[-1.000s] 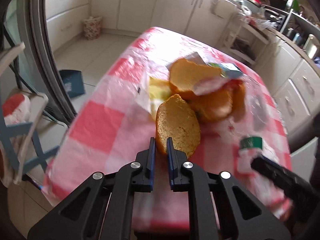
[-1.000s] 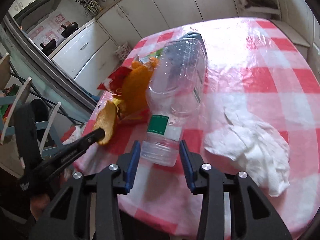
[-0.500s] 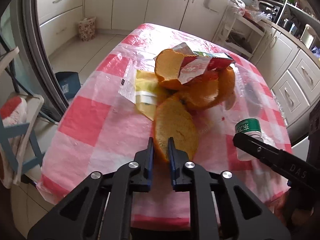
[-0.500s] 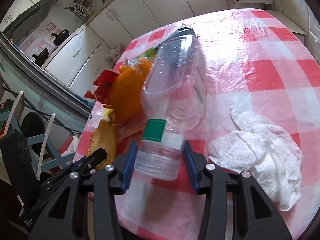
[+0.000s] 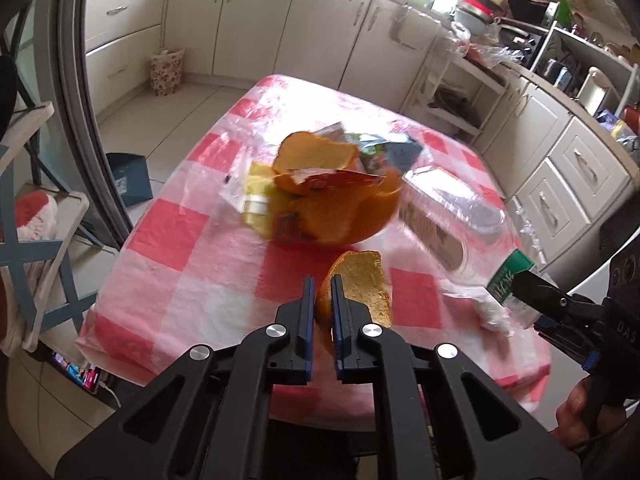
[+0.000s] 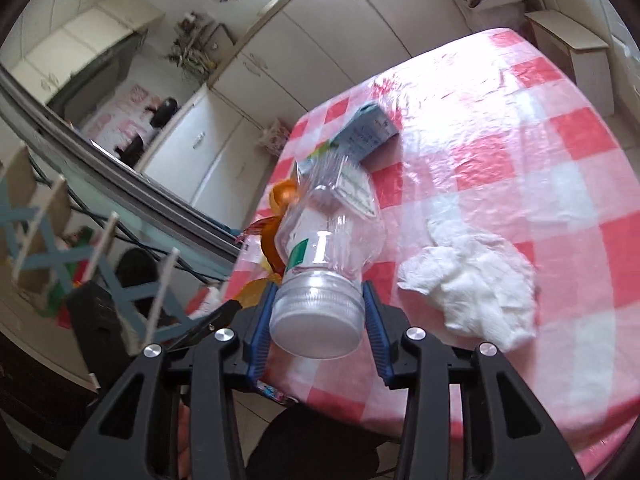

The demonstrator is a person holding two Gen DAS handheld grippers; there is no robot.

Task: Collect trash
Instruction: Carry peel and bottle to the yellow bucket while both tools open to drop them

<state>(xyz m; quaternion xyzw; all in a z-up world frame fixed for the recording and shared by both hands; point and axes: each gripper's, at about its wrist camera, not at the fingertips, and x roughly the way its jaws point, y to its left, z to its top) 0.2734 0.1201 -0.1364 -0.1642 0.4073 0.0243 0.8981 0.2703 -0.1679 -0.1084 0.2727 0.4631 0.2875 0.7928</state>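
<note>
My left gripper [image 5: 322,286] is shut on a piece of orange peel [image 5: 360,284], held off the red-checked tablecloth [image 5: 168,240] in front of the pile of peels and wrappers [image 5: 332,200]. My right gripper [image 6: 320,310] grips a clear plastic bottle [image 6: 320,264] with a green label near its base. Its jaws are closing on it and the pads press both sides. The bottle hangs tilted above the table, base toward the camera. In the left wrist view the bottle [image 5: 452,216] and the right gripper [image 5: 520,284] sit at the right.
A crumpled white tissue [image 6: 472,292] lies right of the bottle, and a blue-grey carton [image 6: 368,132] lies behind it. Left of the table stand a blue-framed chair [image 5: 36,248] and a blue box [image 5: 128,180] on the floor. Cabinets line the walls.
Both grippers rose and drew back from the pile. The peel came away from the other peels. The bottle lifted off the cloth and its base swung toward the right camera.
</note>
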